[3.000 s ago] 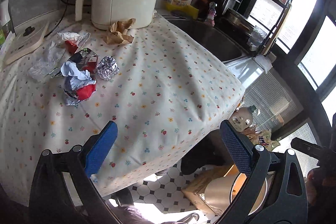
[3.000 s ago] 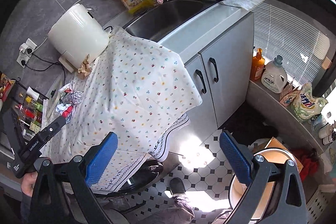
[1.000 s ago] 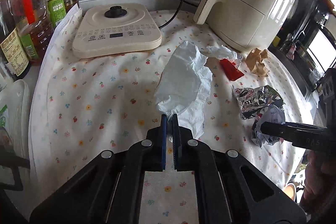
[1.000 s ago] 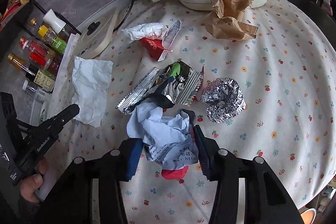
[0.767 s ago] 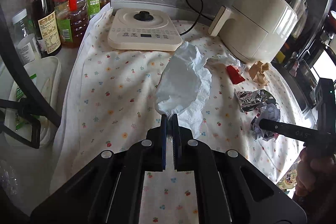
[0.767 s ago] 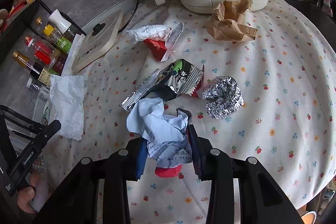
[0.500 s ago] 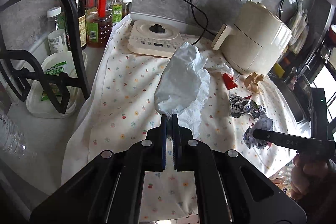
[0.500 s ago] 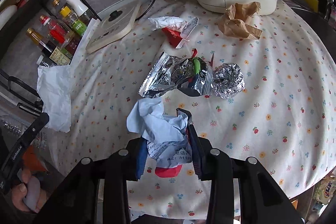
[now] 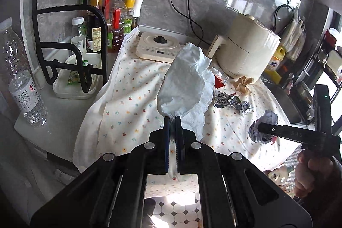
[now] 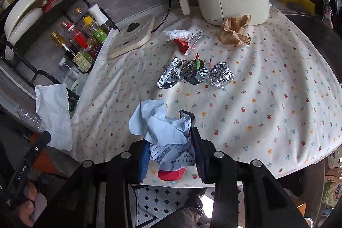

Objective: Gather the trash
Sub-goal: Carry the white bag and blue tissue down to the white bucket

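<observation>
A kitchen tabletop [image 10: 277,99] under a flowered cloth. The left gripper [image 9: 172,121] has its fingers pinched nearly together on a corner of a white tissue [image 9: 188,80], lifted clear of the cloth. The right gripper [image 10: 170,142], fingers partly apart, clamps a crumpled blue paper wad [image 10: 162,127], also off the cloth. Seen from the right wrist, a foil wrapper [image 10: 181,72] and foil ball [image 10: 221,74] lie at twelve o'clock; a brown paper scrap [image 10: 234,30] and a red wrapper [image 10: 181,44] lie further up. The step in hand looks like carrying both pieces away; next calls for a bin, which is not in view.
</observation>
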